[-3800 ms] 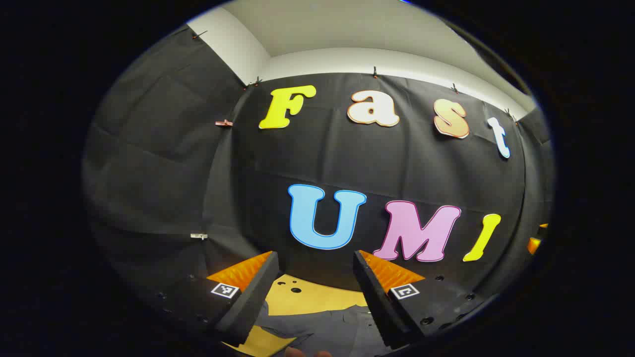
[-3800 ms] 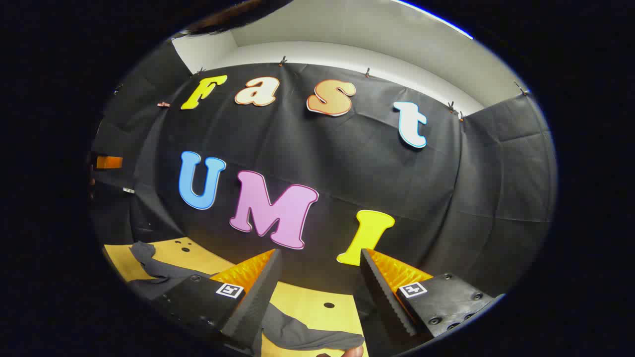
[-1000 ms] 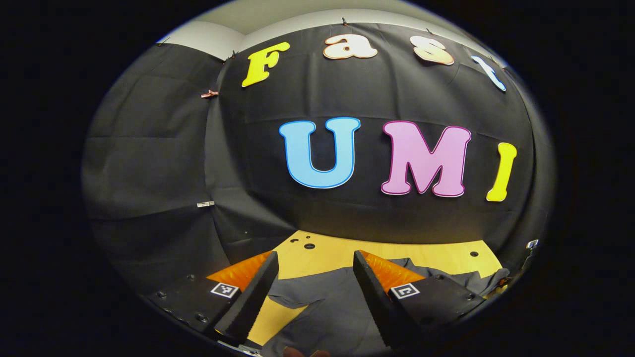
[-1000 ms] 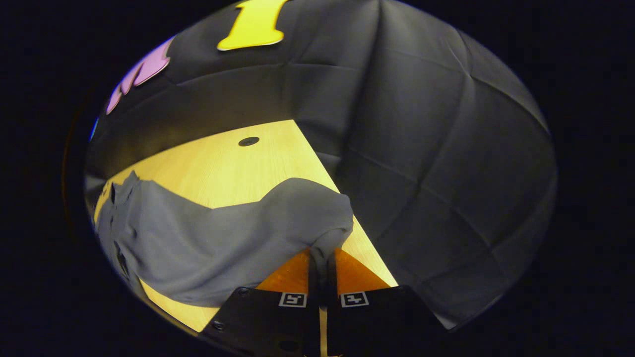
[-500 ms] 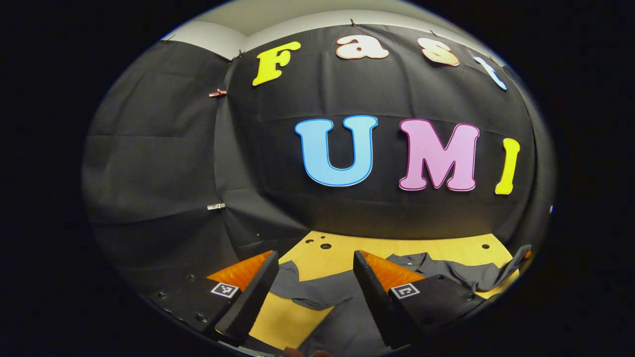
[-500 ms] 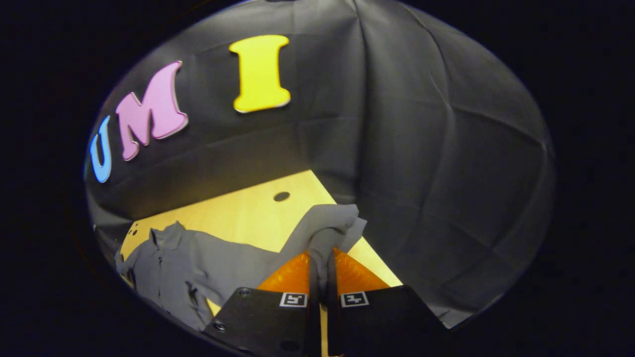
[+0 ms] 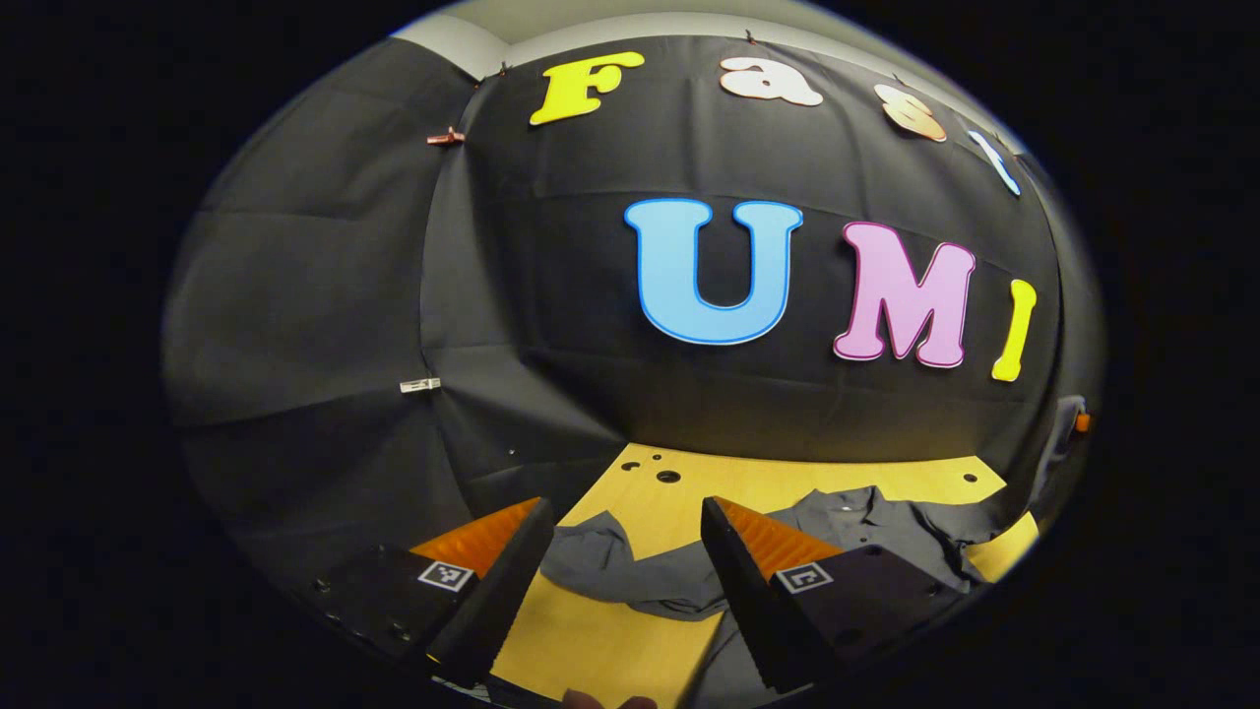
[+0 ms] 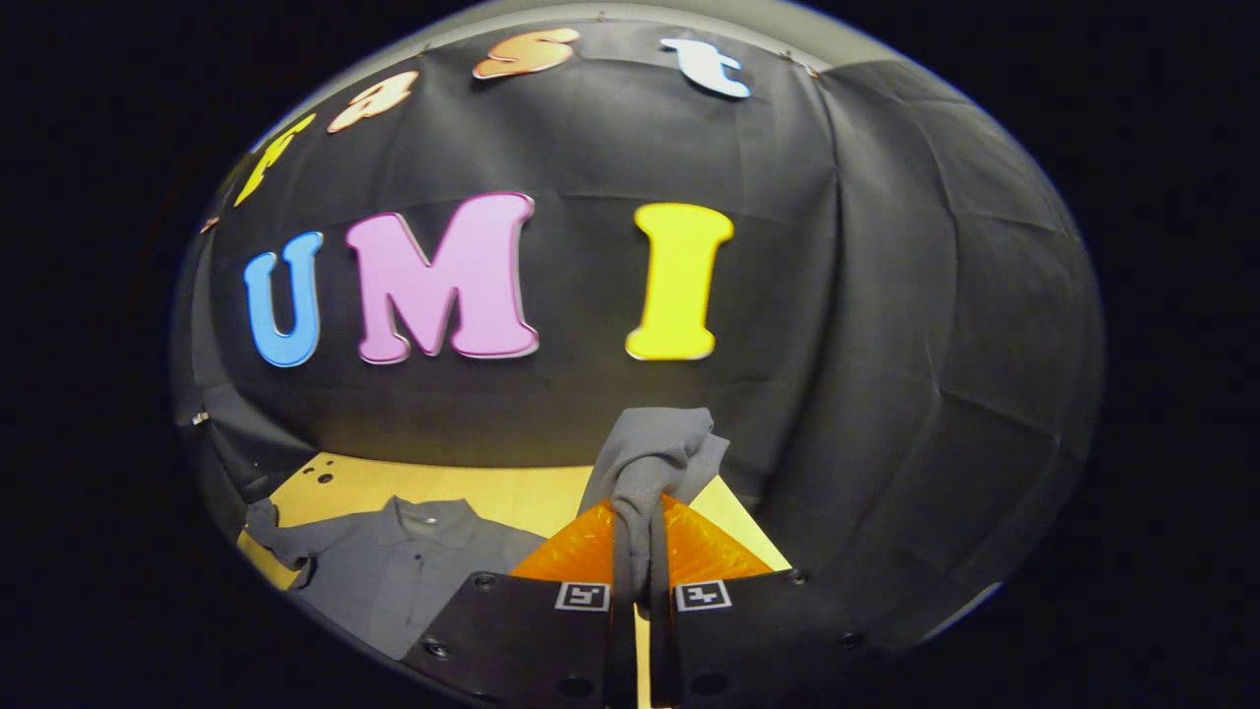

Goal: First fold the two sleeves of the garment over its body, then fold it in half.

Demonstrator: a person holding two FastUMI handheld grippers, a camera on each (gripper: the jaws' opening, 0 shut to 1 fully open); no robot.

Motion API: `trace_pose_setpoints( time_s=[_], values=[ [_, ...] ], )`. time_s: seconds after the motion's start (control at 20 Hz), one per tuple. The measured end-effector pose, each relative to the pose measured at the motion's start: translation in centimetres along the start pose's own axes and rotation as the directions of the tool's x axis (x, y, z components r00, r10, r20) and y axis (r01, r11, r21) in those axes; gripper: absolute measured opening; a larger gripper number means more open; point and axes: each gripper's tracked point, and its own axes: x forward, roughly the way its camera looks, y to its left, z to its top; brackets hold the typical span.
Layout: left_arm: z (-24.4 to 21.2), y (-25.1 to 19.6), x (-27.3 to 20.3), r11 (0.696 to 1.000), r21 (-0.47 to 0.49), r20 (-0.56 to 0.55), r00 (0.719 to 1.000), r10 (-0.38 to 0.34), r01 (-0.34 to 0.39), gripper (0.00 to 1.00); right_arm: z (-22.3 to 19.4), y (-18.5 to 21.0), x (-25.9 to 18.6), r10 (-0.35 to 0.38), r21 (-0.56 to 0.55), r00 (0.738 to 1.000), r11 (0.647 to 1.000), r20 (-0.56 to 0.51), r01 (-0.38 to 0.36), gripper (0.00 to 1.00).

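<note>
A grey collared shirt (image 8: pixel 404 561) lies spread on the yellow wooden table (image 8: pixel 492 492). My right gripper (image 8: pixel 640 522) is shut on the shirt's sleeve end (image 8: pixel 655 458), which bunches above the fingers, lifted off the table. In the left gripper view the shirt (image 7: pixel 866 522) lies across the table (image 7: pixel 610 640), its other sleeve (image 7: pixel 600 561) stretched toward me between my fingers. My left gripper (image 7: pixel 625 522) is open and hovers above that sleeve with nothing held. Off at the right edge of that view a raised bit of grey cloth (image 7: pixel 1058 443) shows.
The black cloth wall (image 7: pixel 492 325) closes the booth just behind the table and on both sides. Small holes (image 7: pixel 667 476) mark the table's far left corner. The table's right edge (image 8: pixel 758 532) runs close under my right gripper.
My right gripper has risen with the sleeve end, lifting it clear of the table and turning back toward the shirt. My left gripper drifted left, so the near sleeve now lies between its fingers.
</note>
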Motion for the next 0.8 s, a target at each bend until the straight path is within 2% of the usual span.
trace_pose_setpoints(
  time_s=[0.15, 0.35, 0.5, 0.7, 0.75, 0.8],
  values=[
    [-1.3, 3.0, 1.9, 1.000, 0.000, -0.018, 1.000, -0.018, 0.018, 0.96, 1.7, 6.3, -0.7, 0.063, -0.018, 0.998, 0.998, 0.019, -0.063, 0.09],
    [-3.7, 6.1, 4.9, 0.999, 0.013, -0.050, 0.997, -0.050, 0.051, 0.95, 0.9, 14.2, -1.0, 0.148, -0.057, 0.989, 0.987, -0.002, -0.148, 0.10],
    [-5.1, 7.5, 7.2, 0.996, 0.043, -0.071, 0.994, -0.079, 0.082, 0.96, -1.3, 19.4, -1.1, 0.204, -0.090, 0.978, 0.974, -0.048, -0.208, 0.10],
    [-8.3, 8.2, 9.9, 0.988, 0.048, -0.123, 0.982, -0.140, 0.147, 0.96, -5.7, 24.5, -0.7, 0.245, -0.113, 0.960, 0.959, -0.135, -0.260, 0.10],
    [-9.3, 8.4, 10.6, 0.986, 0.052, -0.143, 0.978, -0.152, 0.160, 0.92, -6.9, 25.6, -0.5, 0.251, -0.114, 0.955, 0.956, -0.157, -0.270, 0.10],
    [-10.3, 8.7, 11.1, 0.983, 0.060, -0.163, 0.973, -0.161, 0.172, 0.96, -8.1, 26.6, -0.4, 0.258, -0.116, 0.950, 0.953, -0.179, -0.281, 0.10]
  ],
)
